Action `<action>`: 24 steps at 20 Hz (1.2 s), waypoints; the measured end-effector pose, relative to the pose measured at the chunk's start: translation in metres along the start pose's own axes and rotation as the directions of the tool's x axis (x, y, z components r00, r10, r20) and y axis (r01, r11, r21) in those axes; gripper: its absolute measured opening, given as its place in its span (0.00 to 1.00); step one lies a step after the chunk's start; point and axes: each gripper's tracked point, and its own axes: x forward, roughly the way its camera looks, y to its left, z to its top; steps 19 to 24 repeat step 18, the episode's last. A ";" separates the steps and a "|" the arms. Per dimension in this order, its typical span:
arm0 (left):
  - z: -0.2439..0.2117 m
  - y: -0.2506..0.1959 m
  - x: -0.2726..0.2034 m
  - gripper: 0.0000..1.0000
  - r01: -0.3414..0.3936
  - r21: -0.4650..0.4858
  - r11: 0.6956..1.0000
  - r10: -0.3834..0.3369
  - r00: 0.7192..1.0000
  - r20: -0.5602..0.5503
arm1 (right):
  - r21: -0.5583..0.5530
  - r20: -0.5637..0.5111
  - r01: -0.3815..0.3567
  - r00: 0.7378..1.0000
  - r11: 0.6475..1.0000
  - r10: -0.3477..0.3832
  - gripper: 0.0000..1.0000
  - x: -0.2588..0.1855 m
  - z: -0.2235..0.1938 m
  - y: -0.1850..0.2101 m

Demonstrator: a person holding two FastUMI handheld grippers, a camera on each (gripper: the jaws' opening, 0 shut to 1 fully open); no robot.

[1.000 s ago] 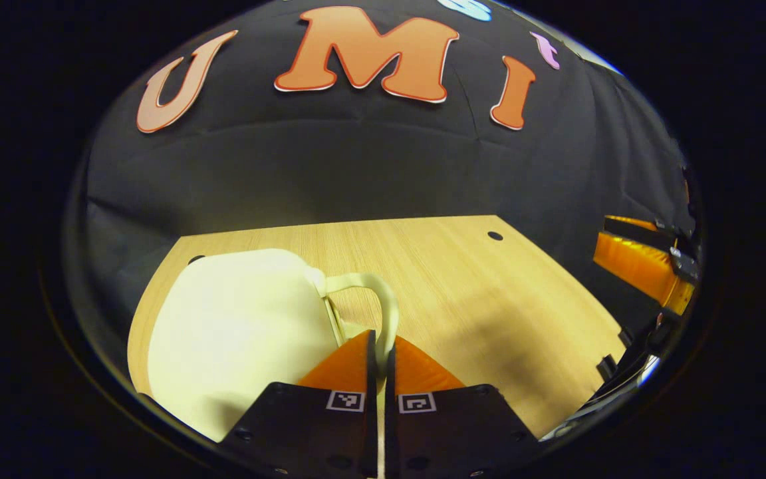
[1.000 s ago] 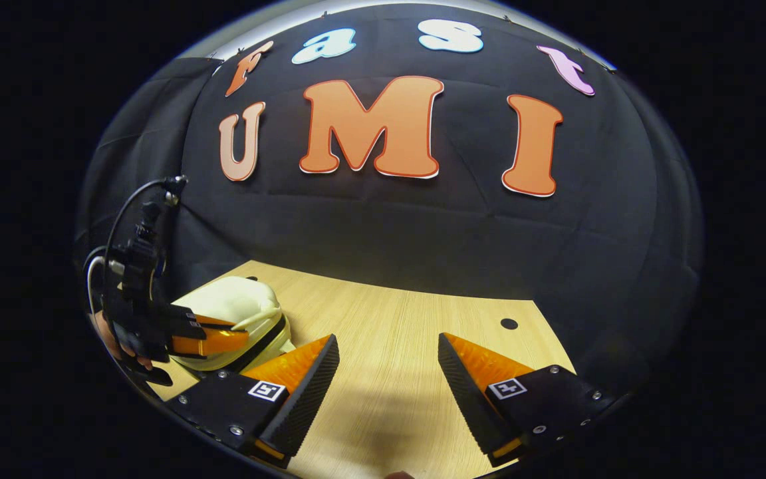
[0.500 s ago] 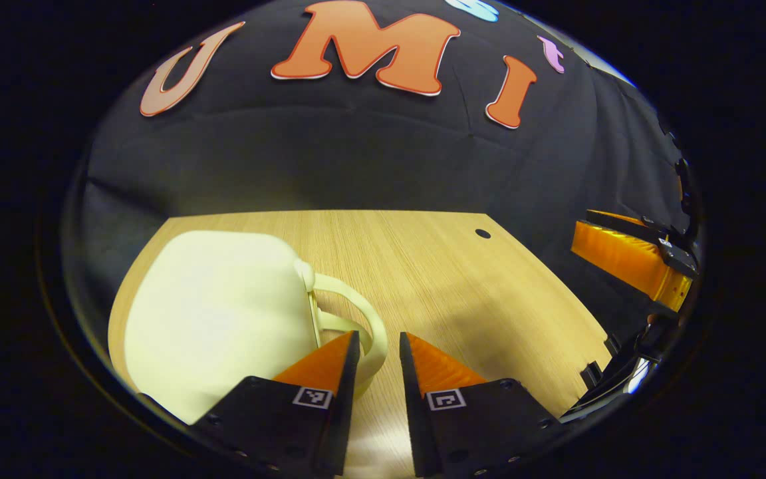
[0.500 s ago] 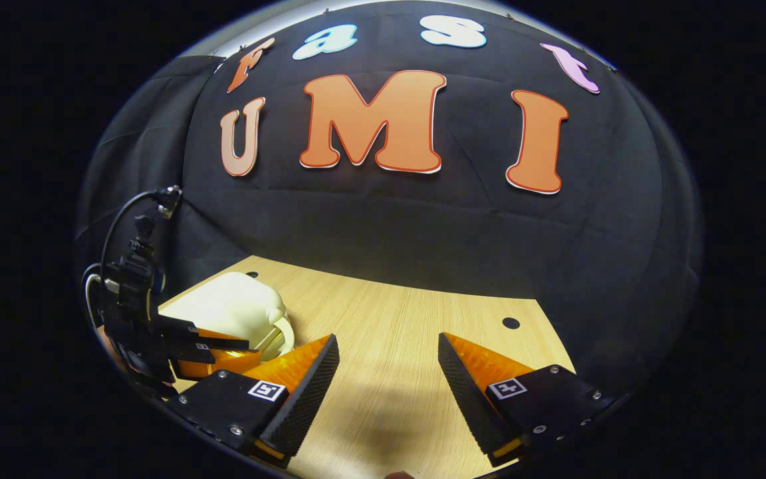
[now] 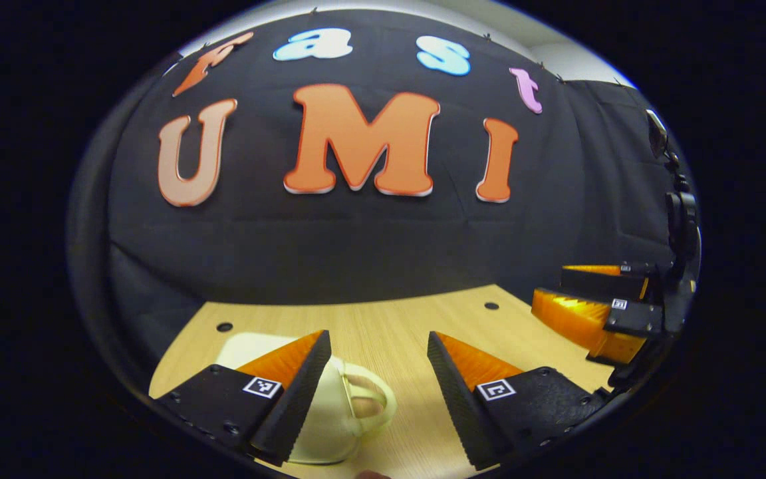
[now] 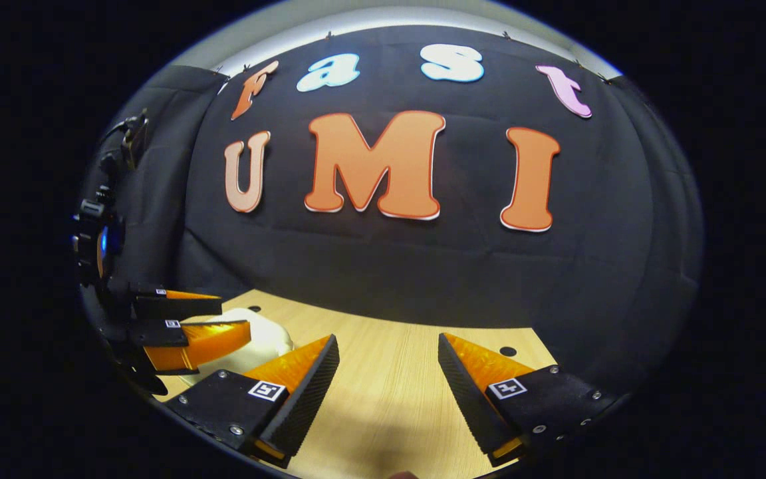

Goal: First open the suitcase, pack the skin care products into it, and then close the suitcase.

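Lying shut on the table (image 5: 416, 326), the suitcase (image 5: 330, 426) sits beneath spread left tongs (image 5: 378, 352).

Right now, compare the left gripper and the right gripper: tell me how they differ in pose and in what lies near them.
The left gripper hangs just above the cream suitcase, whose handle lies between and below its fingers; the right gripper hangs over bare wooden table, apart from the suitcase. In the right gripper view, the left gripper sits off to the side by the suitcase, turned sideways. Both stand open and hold nothing.
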 end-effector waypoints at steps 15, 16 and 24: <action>0.068 0.007 -0.033 0.95 -0.136 0.004 0.991 0.130 0.959 0.252 | -0.018 0.187 0.034 0.982 0.999 -0.030 0.95 -0.035 0.048 0.005; 0.066 0.003 -0.034 0.97 -0.126 0.001 0.992 0.122 0.961 0.247 | -0.026 0.190 0.042 0.981 0.999 -0.036 0.95 -0.038 0.048 0.003; 0.058 -0.005 -0.036 0.97 -0.115 0.006 0.993 0.110 0.967 0.229 | -0.036 0.188 0.051 0.981 0.998 -0.043 0.95 -0.042 0.045 0.000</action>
